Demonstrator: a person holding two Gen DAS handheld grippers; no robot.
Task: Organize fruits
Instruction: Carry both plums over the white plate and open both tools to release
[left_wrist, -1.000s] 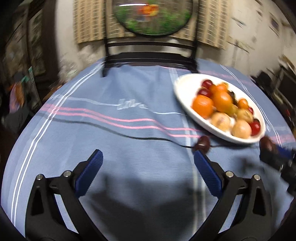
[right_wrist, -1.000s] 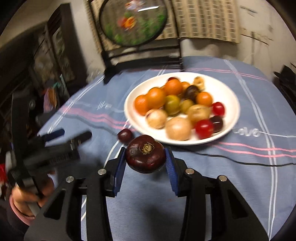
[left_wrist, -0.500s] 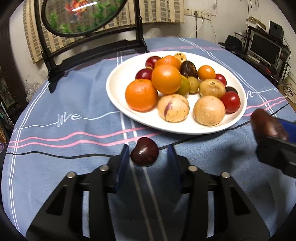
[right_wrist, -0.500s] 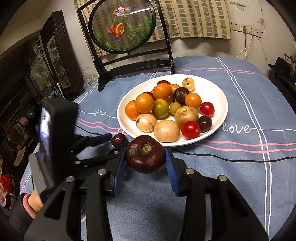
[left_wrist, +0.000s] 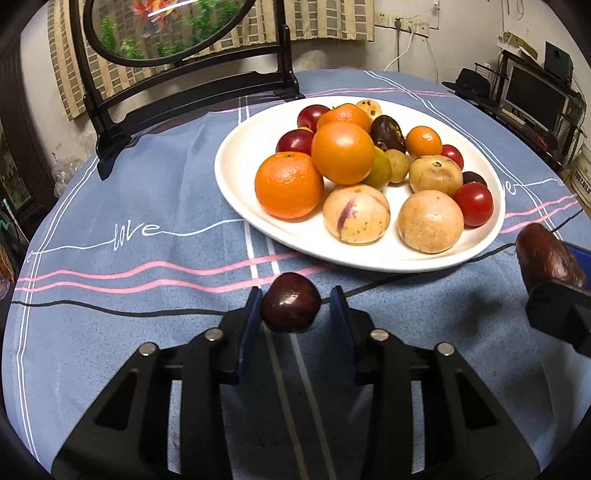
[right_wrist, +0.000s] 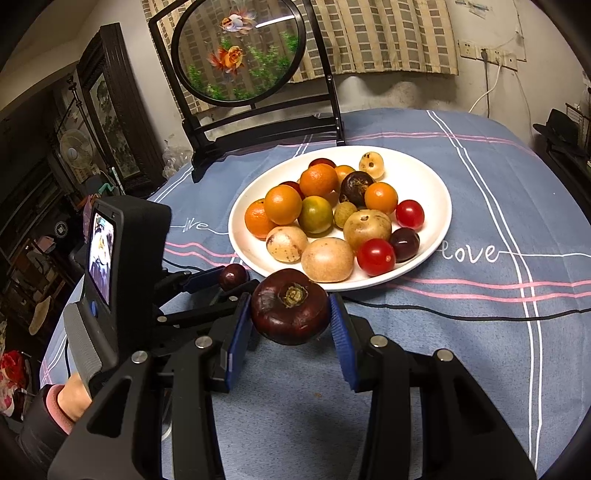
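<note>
We read "love" in white script on the blue striped tablecloth (right_wrist: 517, 350). Left gripper (left_wrist: 295, 306), jaws just closing, pinches a small dark-red round fruit (left_wrist: 290, 308); right gripper (right_wrist: 291, 314) clamps a large maroon round fruit (right_wrist: 290, 312).

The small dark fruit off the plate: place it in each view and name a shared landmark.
Left wrist: small dark fruit low centre, between the left gripper pads.
Right wrist: left of centre, in that gripper.
Landmark: white plate, just behind it.

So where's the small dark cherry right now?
The cherry sits between the left gripper pads on the blue tablecloth, just in front of the white plate's near rim.
</note>
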